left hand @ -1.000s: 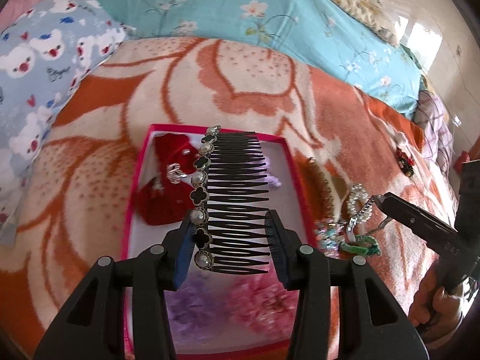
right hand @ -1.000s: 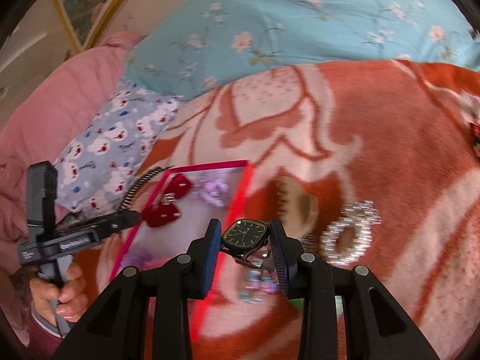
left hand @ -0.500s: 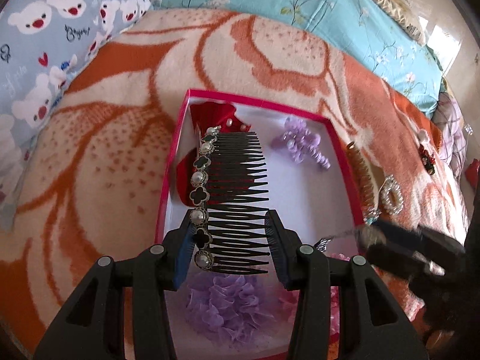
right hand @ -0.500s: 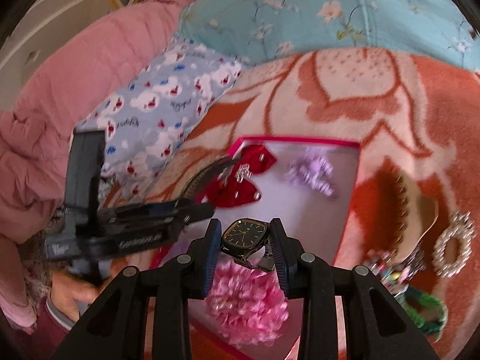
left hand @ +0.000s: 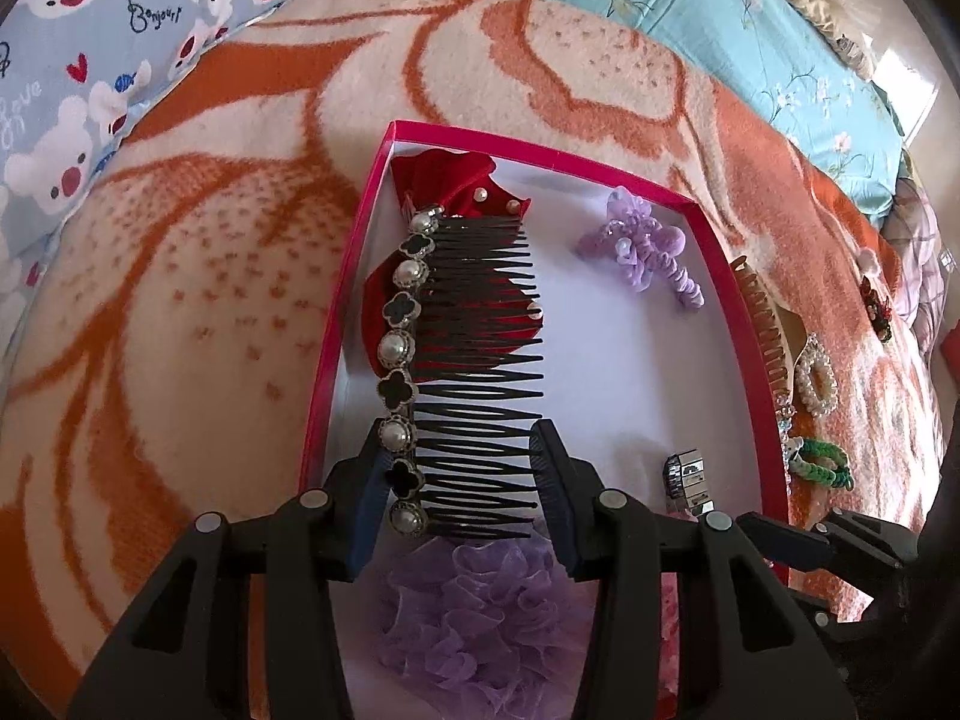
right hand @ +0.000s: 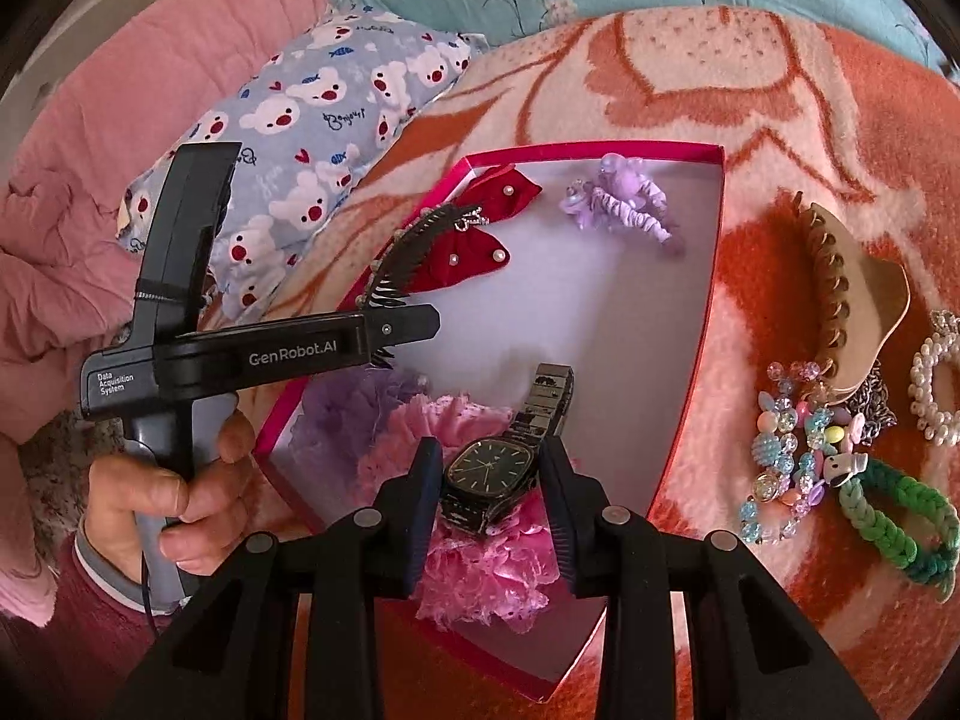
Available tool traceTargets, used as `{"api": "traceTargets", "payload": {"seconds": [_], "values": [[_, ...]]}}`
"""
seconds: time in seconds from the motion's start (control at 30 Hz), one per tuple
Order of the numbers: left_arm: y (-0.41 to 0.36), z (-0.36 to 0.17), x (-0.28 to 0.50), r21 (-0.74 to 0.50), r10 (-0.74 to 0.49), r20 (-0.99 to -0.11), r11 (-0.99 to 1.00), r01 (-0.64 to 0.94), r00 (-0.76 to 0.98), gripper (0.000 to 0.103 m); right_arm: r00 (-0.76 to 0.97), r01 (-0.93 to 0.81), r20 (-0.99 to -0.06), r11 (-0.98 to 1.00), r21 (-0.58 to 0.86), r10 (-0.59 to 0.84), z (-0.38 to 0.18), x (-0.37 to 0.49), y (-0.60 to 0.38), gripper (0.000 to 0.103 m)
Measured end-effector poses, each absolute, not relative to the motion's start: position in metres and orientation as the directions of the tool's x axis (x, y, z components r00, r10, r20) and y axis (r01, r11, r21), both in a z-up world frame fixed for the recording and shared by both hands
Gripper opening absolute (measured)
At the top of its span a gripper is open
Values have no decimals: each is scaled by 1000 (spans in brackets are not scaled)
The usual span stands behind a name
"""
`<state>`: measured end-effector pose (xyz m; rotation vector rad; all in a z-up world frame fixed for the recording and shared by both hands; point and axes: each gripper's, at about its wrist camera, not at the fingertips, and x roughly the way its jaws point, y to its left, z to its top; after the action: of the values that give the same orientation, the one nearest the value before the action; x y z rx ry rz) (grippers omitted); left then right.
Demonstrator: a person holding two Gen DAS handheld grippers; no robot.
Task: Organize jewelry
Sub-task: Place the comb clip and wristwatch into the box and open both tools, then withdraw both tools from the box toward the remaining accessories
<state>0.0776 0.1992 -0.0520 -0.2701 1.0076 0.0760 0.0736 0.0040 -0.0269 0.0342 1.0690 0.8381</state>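
Observation:
My left gripper (left hand: 459, 480) is shut on a black hair comb (left hand: 474, 372) with pearl and clover studs, held over the left side of the pink-rimmed white box (left hand: 741, 324). My right gripper (right hand: 489, 480) is shut on a dark-faced wristwatch (right hand: 489, 468), low over the box (right hand: 702, 354) above a pink fabric flower (right hand: 474, 564). The watch strap (left hand: 687, 480) shows in the left wrist view. The left gripper and comb (right hand: 408, 264) show in the right wrist view.
In the box lie a red bow (right hand: 480, 234), a purple hair clip (right hand: 624, 198) and a purple fabric flower (left hand: 480, 618). On the orange blanket to the right lie a brown claw clip (right hand: 852, 300), a pearl ring clip (right hand: 933, 384), a bead bracelet (right hand: 792, 450) and a green braided band (right hand: 900, 516). Pillows lie behind.
Both grippers have moved in over the box and lower. The watch now hangs over the pink flower inside the box, and the comb over the red bow.

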Motion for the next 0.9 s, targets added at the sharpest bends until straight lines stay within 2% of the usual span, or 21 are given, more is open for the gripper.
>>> {"api": "traceTargets", "payload": {"seconds": [0.27, 0.5, 0.6, 0.67, 0.9], "values": [[198, -52, 79, -180, -55, -847, 965, -189, 529, 44, 209, -580, -764, 706, 406, 610, -29, 76, 5, 34], [199, -50, 79, -177, -55, -854, 966, -189, 517, 45, 198, -568, -770, 711, 414, 606, -30, 76, 7, 39], [199, -49, 77, -173, -50, -856, 966, -193, 514, 51, 200, -565, -767, 712, 417, 609, -28, 76, 4, 40], [197, -47, 75, -173, -50, -855, 966, -192, 517, 54, 205, -560, -761, 712, 424, 615, -25, 76, 0, 45], [188, -37, 62, -165, -47, -846, 971, -176, 532, 55, 239, -553, -742, 716, 426, 626, -13, 75, -8, 47]]}}
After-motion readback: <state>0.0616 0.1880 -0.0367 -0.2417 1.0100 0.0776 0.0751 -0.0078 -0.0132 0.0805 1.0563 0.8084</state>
